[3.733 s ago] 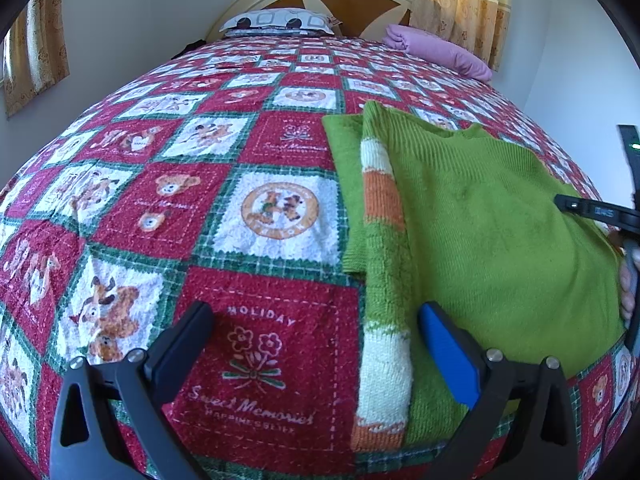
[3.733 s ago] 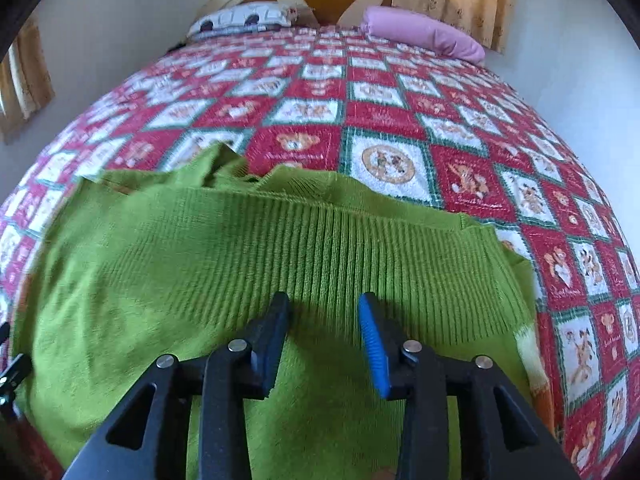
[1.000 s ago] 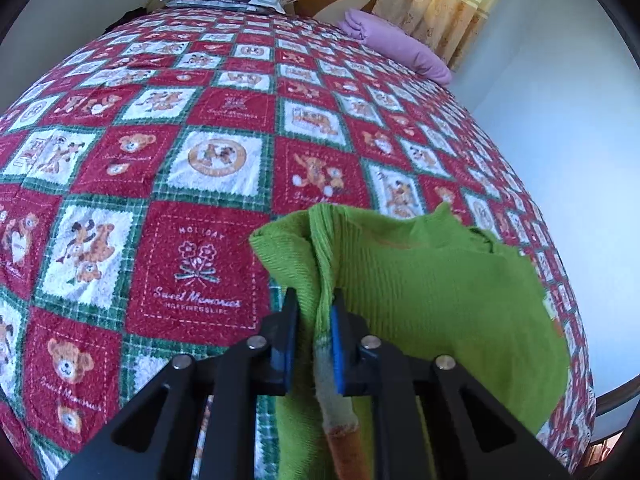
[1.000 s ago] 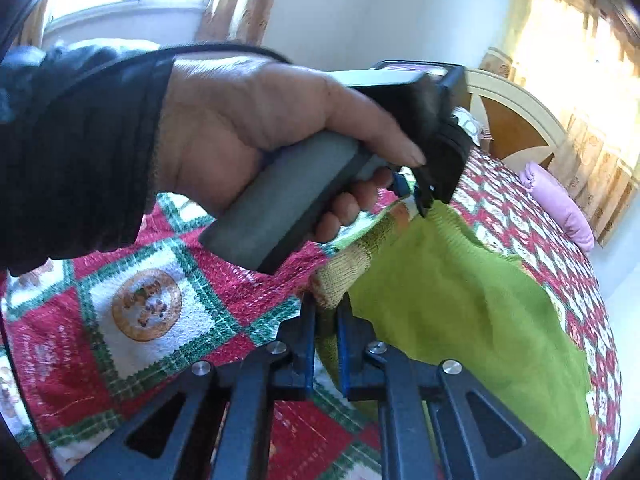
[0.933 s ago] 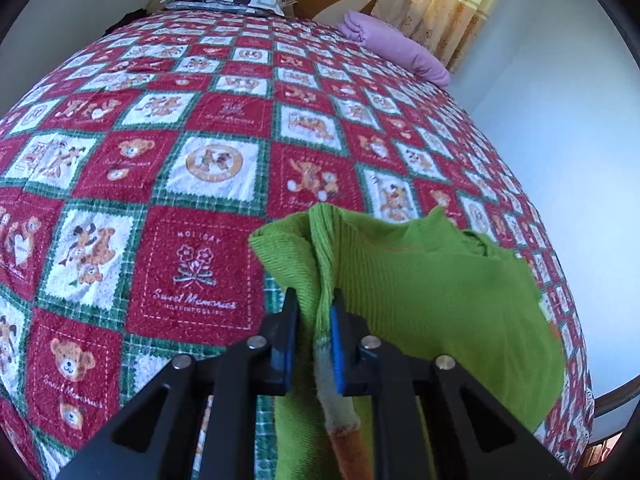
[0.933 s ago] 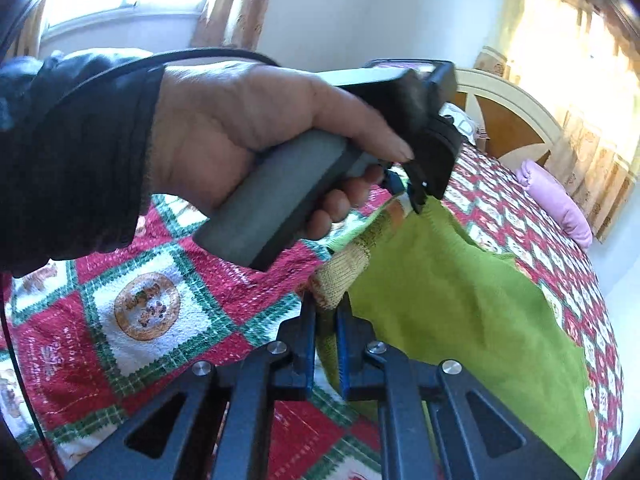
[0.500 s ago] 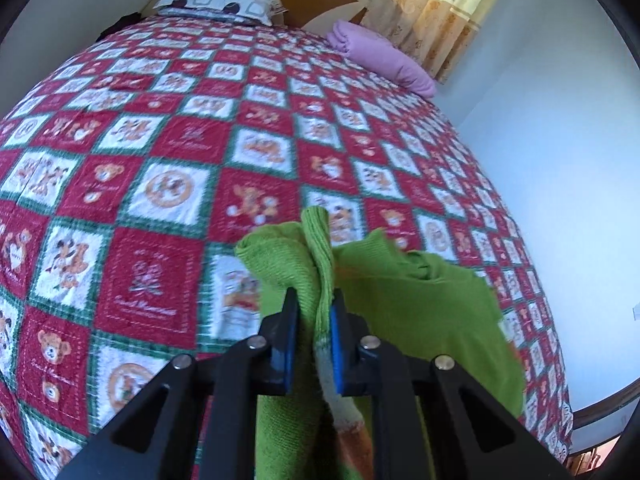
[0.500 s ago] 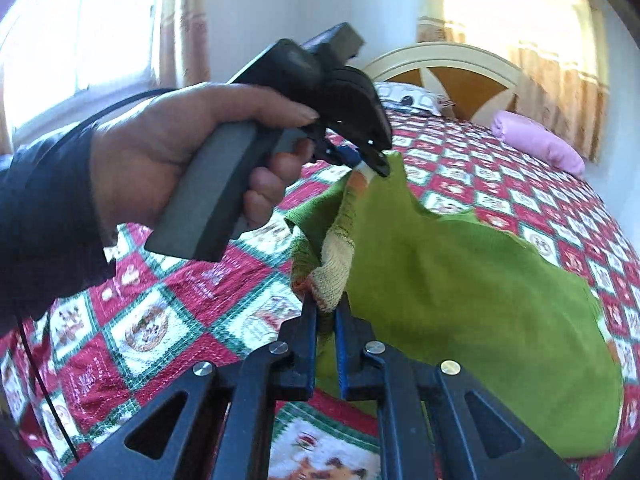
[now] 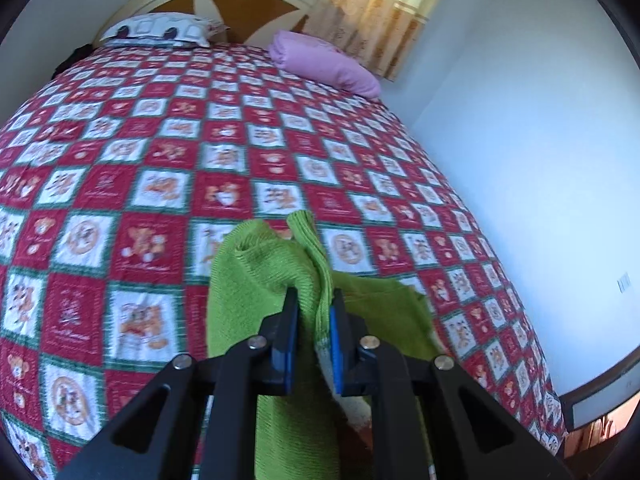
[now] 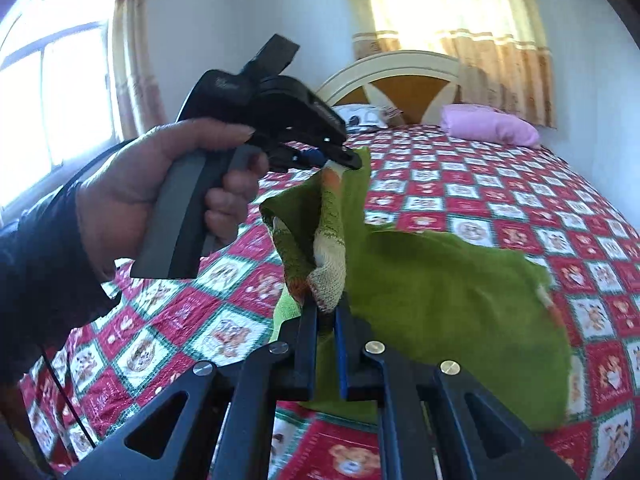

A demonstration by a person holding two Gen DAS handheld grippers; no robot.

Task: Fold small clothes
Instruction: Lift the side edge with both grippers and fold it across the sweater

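A small green knit sweater [image 10: 440, 292] with an orange-and-white striped sleeve hangs in the air above the bed. My left gripper [image 9: 312, 300] is shut on its upper edge, with green folds [image 9: 260, 264] bunched over the jaws. It also shows in the right wrist view [image 10: 352, 162], held in a hand at the upper left, pinching the sweater's top. My right gripper [image 10: 326, 308] is shut on the striped cuff end [image 10: 328, 280], lower and nearer than the left one. The sweater's body drapes down to the right toward the quilt.
A red, white and green patchwork quilt [image 9: 160, 168] covers the bed. A patterned pillow [image 9: 156, 32] and a pink pillow [image 9: 324, 60] lie by the headboard [image 10: 404, 80]. A white wall [image 9: 520, 160] runs along the bed's right side. A window [image 10: 48, 92] is at left.
Both grippers have lifted the sweater higher off the quilt, still shut on it. At 3.7 s ago both were open over the sweater lying flat.
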